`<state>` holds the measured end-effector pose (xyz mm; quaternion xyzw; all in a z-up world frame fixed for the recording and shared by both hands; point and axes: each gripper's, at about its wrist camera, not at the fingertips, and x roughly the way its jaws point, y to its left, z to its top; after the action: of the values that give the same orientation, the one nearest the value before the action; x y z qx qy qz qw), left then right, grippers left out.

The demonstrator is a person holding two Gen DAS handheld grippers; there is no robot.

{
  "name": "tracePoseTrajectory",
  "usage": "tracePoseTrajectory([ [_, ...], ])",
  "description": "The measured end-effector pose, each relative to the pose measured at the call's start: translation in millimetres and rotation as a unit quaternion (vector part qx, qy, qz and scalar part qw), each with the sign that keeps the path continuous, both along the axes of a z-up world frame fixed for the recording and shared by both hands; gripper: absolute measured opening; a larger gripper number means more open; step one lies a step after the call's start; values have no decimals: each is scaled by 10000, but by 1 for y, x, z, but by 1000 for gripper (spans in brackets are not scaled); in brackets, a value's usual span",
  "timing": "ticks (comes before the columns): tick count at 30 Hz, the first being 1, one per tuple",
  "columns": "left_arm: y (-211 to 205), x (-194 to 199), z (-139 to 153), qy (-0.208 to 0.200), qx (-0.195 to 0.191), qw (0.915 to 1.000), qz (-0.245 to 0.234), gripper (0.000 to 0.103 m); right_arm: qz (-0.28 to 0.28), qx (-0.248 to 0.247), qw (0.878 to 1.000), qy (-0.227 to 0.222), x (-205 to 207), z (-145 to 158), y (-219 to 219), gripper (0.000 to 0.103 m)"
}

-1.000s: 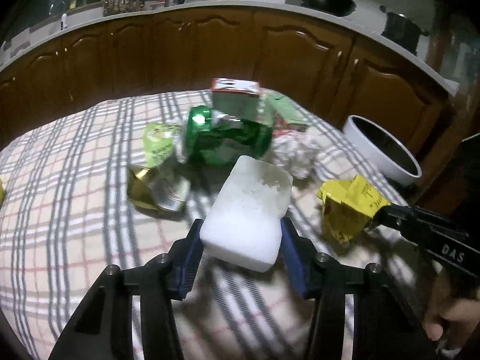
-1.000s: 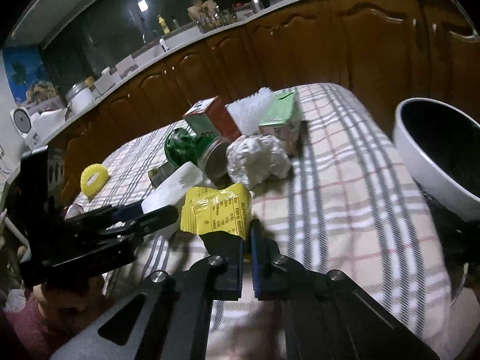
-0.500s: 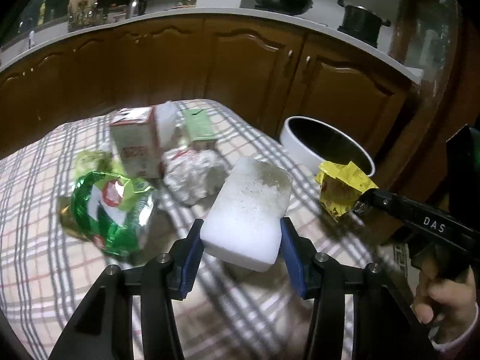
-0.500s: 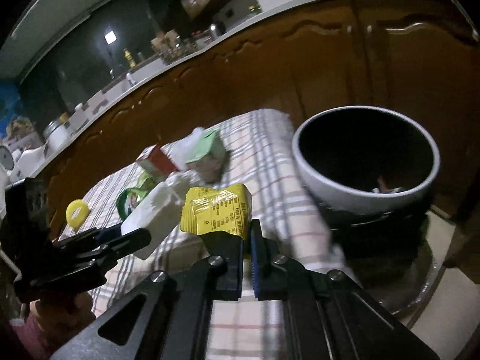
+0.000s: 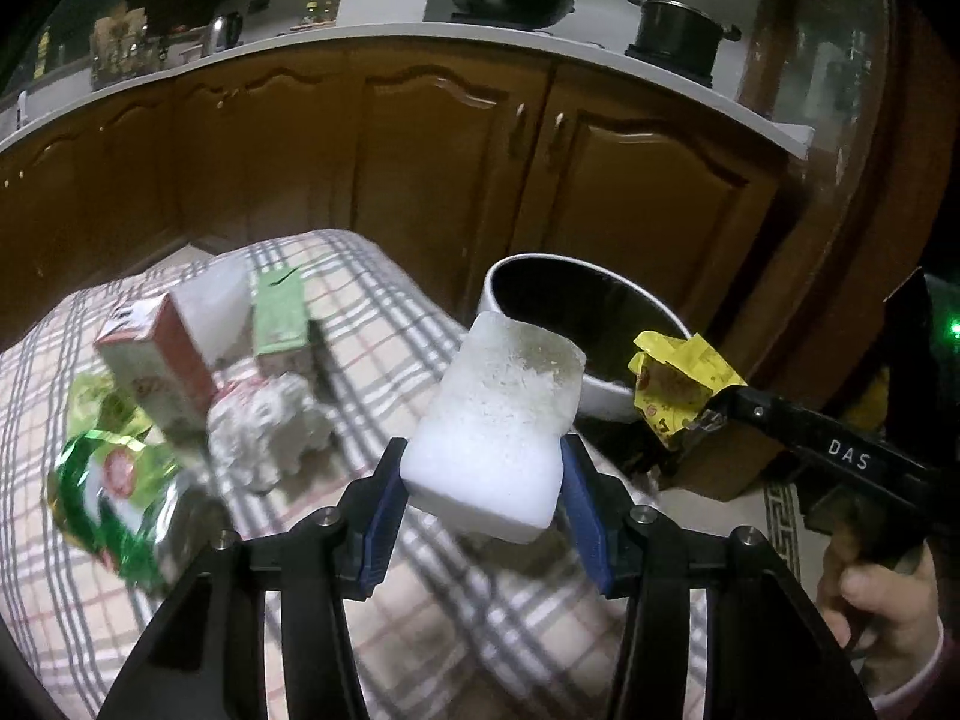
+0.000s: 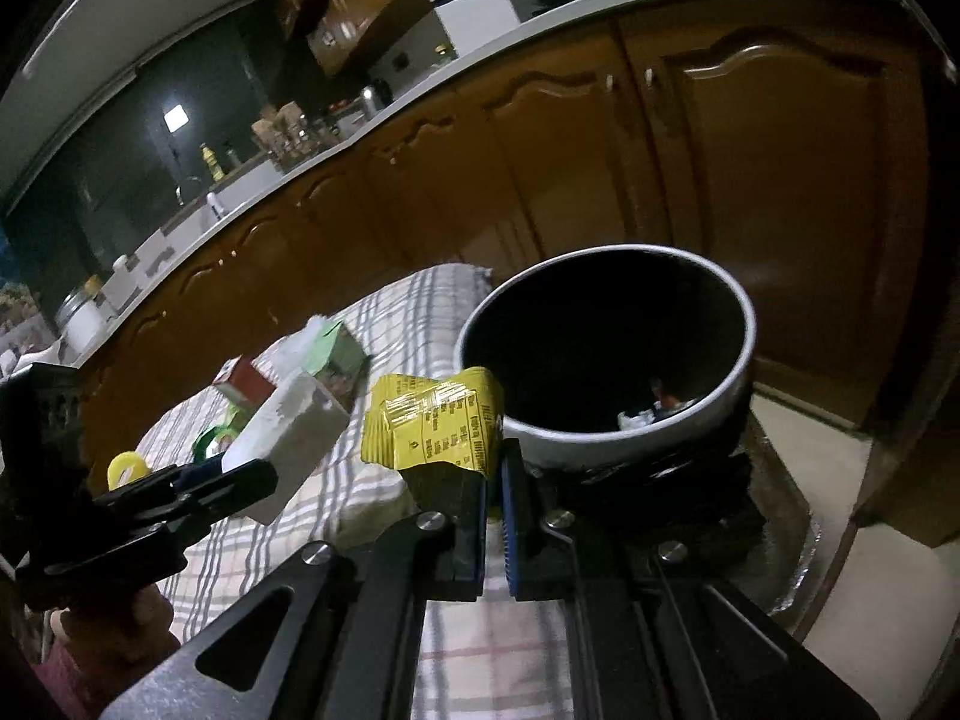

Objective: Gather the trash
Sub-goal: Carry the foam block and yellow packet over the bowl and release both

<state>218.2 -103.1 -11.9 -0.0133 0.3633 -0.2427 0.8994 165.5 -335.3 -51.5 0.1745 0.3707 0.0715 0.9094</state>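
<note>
Fingers around foam block (lengthwise, bin-ward)

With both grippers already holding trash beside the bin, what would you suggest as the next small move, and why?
Probably carry the right gripper a little further forward, over the bin. It is shut on the yellow wrapper, which sits at the near rim rather than above the opening. The left gripper, clamping the white foam block, is further back over the checked tablecloth.

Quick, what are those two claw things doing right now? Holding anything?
Left gripper: closed on a white foam block.
Right gripper: closed on a yellow wrapper.
</note>
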Motion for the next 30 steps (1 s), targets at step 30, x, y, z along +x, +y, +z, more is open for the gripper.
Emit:
tracePoseTrajectory([
  [30,-104,103,-6,291,404,9984,-273,49,-418,-352,9980,302,63,-7,-72,4],
])
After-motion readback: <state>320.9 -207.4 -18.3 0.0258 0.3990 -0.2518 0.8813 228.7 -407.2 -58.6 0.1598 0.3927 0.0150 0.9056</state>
